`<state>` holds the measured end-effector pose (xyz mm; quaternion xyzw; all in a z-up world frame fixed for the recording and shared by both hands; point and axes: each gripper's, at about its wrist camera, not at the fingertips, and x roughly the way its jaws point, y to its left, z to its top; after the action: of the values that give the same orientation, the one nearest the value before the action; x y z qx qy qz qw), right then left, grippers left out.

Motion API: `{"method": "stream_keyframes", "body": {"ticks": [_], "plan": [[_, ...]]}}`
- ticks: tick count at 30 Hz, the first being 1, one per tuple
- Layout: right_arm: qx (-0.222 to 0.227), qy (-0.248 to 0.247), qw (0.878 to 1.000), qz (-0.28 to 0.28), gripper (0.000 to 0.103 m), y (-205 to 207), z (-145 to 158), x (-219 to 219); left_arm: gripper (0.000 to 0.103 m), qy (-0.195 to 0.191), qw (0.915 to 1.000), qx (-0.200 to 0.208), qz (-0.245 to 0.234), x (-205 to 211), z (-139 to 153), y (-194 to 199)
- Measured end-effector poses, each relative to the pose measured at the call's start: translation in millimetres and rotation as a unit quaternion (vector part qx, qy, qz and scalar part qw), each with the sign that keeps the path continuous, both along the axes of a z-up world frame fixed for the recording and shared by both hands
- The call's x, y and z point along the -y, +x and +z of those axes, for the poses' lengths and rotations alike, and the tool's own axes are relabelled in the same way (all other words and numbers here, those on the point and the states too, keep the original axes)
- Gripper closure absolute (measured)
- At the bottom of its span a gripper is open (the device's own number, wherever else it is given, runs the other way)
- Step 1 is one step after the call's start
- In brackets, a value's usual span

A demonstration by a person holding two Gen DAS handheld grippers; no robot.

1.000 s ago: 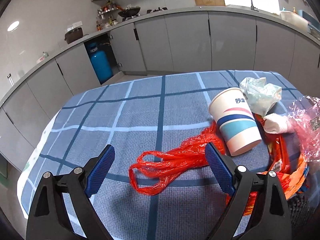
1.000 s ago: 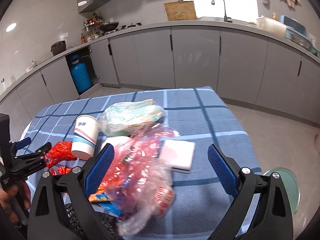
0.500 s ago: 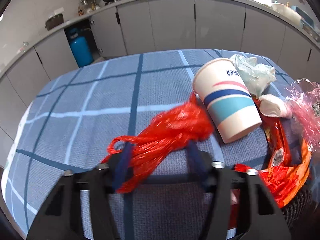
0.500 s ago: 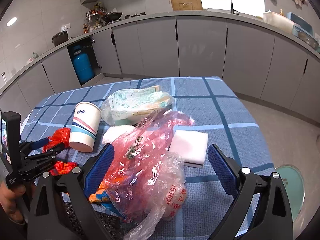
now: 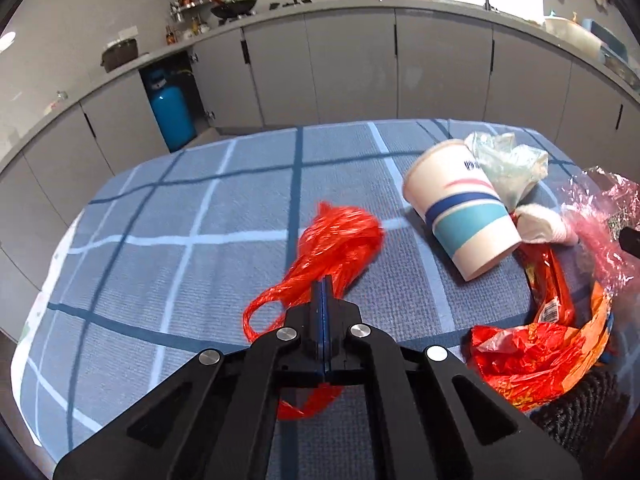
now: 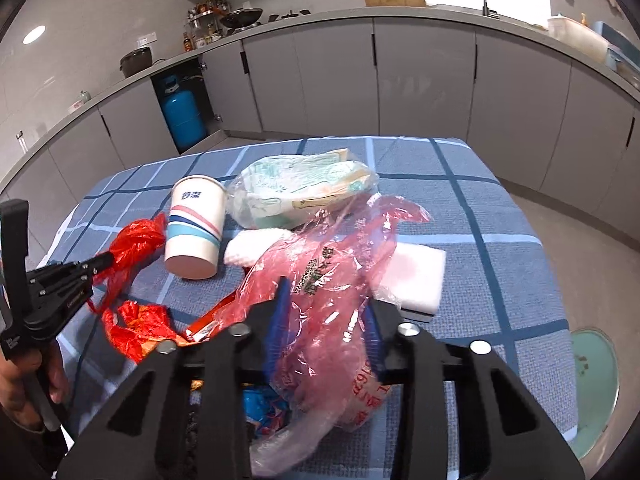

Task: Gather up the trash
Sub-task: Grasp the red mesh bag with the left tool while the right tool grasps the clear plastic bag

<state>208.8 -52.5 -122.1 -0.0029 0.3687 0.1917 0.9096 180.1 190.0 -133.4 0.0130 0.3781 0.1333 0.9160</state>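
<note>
My left gripper [image 5: 325,292] is shut on a red plastic bag [image 5: 340,240] and holds it bunched just over the blue checked tablecloth [image 5: 200,208]. The same bag [image 6: 136,240] and left gripper [image 6: 106,258] show at the left of the right wrist view. My right gripper [image 6: 326,312] has its jaws closed in against a crumpled pink transparent bag [image 6: 332,276], partly closed with the bag between them. An upside-down paper cup [image 6: 196,226] stands beside the red bag; it also shows in the left wrist view [image 5: 460,208].
A clear greenish bag [image 6: 300,188], a white tissue wad [image 6: 252,242], a white sponge block [image 6: 416,276] and red-orange snack wrappers [image 5: 536,344] lie on the table. A dark mesh bin [image 5: 576,412] sits at the near edge. A green stool [image 6: 592,380] stands to the right.
My left gripper closed on the red bag and lifted it bunched up. My right gripper's jaws narrowed from wide open onto the pink bag.
</note>
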Motion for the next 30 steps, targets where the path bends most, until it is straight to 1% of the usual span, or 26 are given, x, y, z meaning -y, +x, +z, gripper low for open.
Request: {"method": "stream_keyframes", "body": {"ticks": [3,4,5,9,14,22,25,30], "plan": [[0.009,0.007,1.0,0.0,0.077,-3.8,4.9,1.3,0.102,0.01,0.9998,0.013,0.009,-2.3,10.3,-6.7],[0.012,0.009,1.0,0.0,0.083,-4.1,5.9,2.2,0.102,0.013,0.9996,0.02,0.013,-3.0,15.1,-10.3],[0.015,0.012,1.0,0.0,0.084,-5.2,7.8,3.2,0.102,0.017,0.9995,0.024,0.016,-4.5,18.9,-12.0],[0.025,0.02,0.999,0.003,0.085,-9.0,14.4,5.5,0.102,0.025,0.9985,0.041,0.027,-6.9,33.8,-19.5],[0.035,0.034,0.999,0.008,0.088,-14.6,20.9,10.6,0.102,0.036,0.9971,0.061,0.028,-1.6,49.8,-26.1],[0.066,0.06,0.996,0.002,0.088,-26.9,41.7,27.0,0.102,0.045,0.9944,0.096,0.008,20.2,77.5,-33.7],[0.074,0.071,0.995,-0.002,0.088,-29.1,48.4,35.7,0.102,0.047,0.9929,0.109,-0.008,35.2,89.3,-34.2],[0.083,0.095,0.992,-0.007,0.088,-33.4,56.4,51.1,0.102,0.051,0.9906,0.122,-0.032,57.3,99.0,-30.9]]}}
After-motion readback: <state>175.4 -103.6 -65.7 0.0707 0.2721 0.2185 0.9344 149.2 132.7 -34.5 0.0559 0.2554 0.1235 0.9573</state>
